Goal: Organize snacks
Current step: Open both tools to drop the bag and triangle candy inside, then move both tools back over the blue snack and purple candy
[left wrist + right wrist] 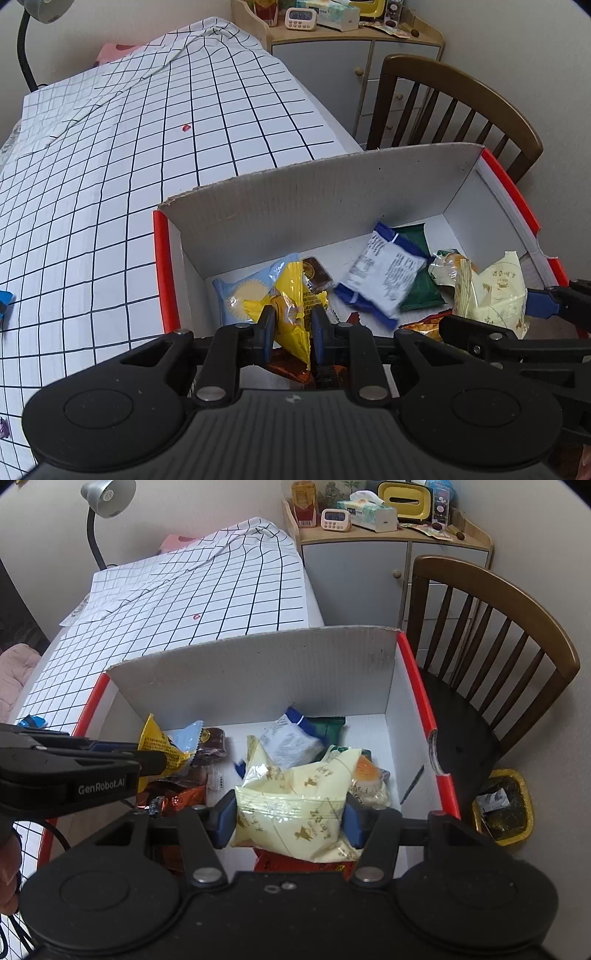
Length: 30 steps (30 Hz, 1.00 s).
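A white cardboard box with red edges (295, 199) (258, 668) stands on the checked tablecloth and holds several snack packets. My left gripper (292, 325) is shut on a yellow snack packet (291, 295) over the box's left part; the packet shows in the right wrist view (159, 746) too. My right gripper (290, 818) is shut on a pale yellow snack bag (295, 805) over the box's right part; the bag also shows in the left wrist view (495, 291). A blue-and-white packet (384, 273) and a green packet (417, 266) lie inside.
A wooden chair (491, 657) stands right of the box, a yellow bin (502, 808) beside it. A cabinet with a timer and tissue box (369, 517) is behind. A blue wrapper (4, 301) and a small red item (185, 128) lie on the tablecloth (110, 184).
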Available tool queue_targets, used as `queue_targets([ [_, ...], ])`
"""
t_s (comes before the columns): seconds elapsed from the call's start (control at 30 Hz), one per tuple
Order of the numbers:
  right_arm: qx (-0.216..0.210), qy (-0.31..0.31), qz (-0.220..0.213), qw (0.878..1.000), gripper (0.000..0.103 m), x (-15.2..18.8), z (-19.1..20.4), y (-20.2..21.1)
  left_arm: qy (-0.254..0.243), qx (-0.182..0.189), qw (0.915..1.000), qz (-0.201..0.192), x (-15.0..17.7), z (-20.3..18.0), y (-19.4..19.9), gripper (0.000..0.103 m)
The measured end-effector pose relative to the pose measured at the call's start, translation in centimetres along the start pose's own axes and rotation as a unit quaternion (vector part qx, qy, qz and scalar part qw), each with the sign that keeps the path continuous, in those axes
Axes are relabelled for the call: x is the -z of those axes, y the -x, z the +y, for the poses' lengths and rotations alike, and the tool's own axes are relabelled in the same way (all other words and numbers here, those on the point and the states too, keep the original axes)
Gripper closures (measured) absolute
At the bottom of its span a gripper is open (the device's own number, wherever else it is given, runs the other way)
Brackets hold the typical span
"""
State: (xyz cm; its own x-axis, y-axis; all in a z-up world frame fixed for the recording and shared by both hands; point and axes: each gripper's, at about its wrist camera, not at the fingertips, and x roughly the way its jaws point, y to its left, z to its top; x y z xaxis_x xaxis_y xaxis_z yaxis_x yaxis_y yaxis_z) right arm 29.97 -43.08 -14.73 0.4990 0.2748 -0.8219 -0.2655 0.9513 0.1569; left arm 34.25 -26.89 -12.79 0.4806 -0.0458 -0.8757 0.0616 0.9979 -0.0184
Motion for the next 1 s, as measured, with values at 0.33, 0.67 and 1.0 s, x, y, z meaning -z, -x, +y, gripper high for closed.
queue_targets([
  [0.33,-0.003,0.004,0.005,1.000,0.039,-0.1,0.1,-0.4,0.004,0.008,1.0000,-0.001,0.2,0.3,0.2,0.078],
  [0.67,-0.016,0.016,-0.004,1.000,0.030,0.2,0.5,1.2,0.010,0.029,0.9992,-0.025,1.0,0.7,3.1,0.055],
  [1.0,-0.046,0.043,-0.025,0.998,0.021,0.9,2.2,4.6,0.009,0.042,0.9968,-0.067,2.5,1.3,7.5,0.045],
])
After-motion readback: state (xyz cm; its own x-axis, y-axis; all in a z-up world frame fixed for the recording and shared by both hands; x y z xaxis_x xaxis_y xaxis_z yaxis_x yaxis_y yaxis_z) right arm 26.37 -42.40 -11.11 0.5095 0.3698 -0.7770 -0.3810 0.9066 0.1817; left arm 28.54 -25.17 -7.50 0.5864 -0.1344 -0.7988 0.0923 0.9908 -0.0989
